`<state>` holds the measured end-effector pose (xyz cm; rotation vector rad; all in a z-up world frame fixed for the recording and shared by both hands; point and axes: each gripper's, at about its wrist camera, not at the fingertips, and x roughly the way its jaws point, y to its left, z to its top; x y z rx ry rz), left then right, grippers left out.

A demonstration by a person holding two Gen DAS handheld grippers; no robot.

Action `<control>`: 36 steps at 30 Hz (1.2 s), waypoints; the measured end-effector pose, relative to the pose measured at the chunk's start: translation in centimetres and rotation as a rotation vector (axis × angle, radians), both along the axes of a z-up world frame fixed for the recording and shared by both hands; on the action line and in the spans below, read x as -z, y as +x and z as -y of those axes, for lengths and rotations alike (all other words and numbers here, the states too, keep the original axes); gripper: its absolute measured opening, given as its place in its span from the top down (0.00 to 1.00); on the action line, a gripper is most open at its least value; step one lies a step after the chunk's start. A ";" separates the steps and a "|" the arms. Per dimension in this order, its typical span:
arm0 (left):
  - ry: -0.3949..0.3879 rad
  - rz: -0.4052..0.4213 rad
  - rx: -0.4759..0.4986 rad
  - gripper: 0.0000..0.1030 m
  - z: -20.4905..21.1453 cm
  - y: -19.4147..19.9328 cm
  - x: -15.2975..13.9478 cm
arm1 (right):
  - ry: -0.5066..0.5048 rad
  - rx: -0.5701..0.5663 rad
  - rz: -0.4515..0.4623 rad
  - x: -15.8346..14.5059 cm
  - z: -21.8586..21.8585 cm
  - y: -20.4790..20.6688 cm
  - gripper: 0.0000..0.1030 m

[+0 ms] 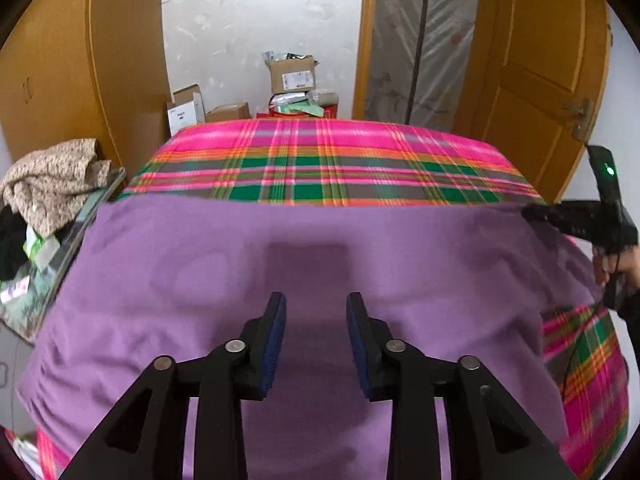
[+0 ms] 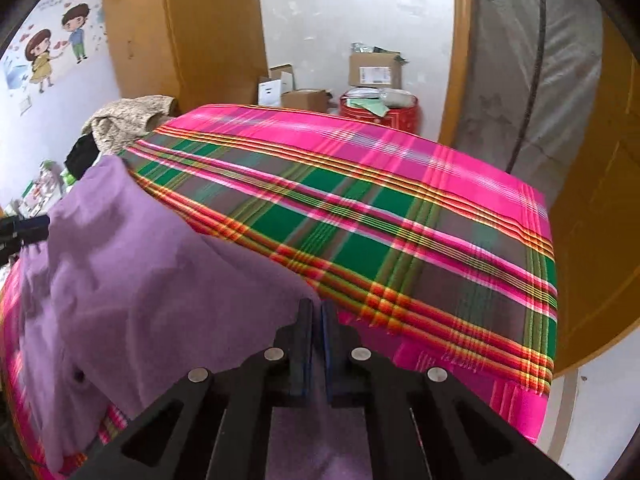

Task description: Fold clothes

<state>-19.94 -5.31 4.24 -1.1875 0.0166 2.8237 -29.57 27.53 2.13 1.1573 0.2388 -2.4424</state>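
A purple garment [image 1: 280, 280] lies spread across the near half of a bed covered by a pink, green and orange plaid sheet [image 1: 320, 160]. In the left wrist view my left gripper [image 1: 316, 300] hovers over the middle of the garment, open, with nothing between its blue pads. My right gripper [image 1: 536, 212] grips the garment's far right corner, held by a hand [image 1: 624, 268]. In the right wrist view the right gripper [image 2: 316, 312] is shut on a purple garment [image 2: 140, 272] edge, which rises in a fold. The left gripper [image 2: 24, 228] shows at the left border.
A heap of beige and black clothes [image 1: 52, 176] sits on a cluttered side table [image 1: 40, 272] left of the bed. Cardboard boxes [image 1: 292, 74] and a red tub [image 2: 380, 112] stand past the bed's far end. Wooden doors [image 1: 540, 80] flank the room.
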 end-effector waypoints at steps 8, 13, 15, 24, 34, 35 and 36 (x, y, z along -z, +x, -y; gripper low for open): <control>-0.029 0.061 0.096 0.67 -0.1 -7.4 1.4 | 0.025 -0.031 0.026 0.6 0.2 -0.1 0.90; -0.082 0.086 0.144 0.67 -0.6 -11.6 2.7 | 0.040 -0.034 0.025 0.7 -0.6 -0.4 0.74; -0.093 0.099 0.156 0.67 -0.7 -12.8 3.3 | 0.031 -0.034 0.032 0.9 -0.8 -0.7 0.72; -0.130 0.137 0.213 0.61 -1.1 -14.0 4.9 | 0.000 -0.111 0.064 1.1 1.1 -2.7 0.72; -0.108 0.142 0.213 0.55 -0.9 -14.0 5.1 | 0.009 -0.199 0.134 2.3 3.4 -3.5 0.97; -0.111 0.143 0.214 0.55 -0.9 -14.0 5.1 | 0.005 -0.210 0.139 2.3 3.5 -3.3 0.96; -0.113 0.144 0.215 0.55 -1.0 -14.0 5.1 | 0.032 -0.211 0.119 2.2 3.8 -3.1 0.96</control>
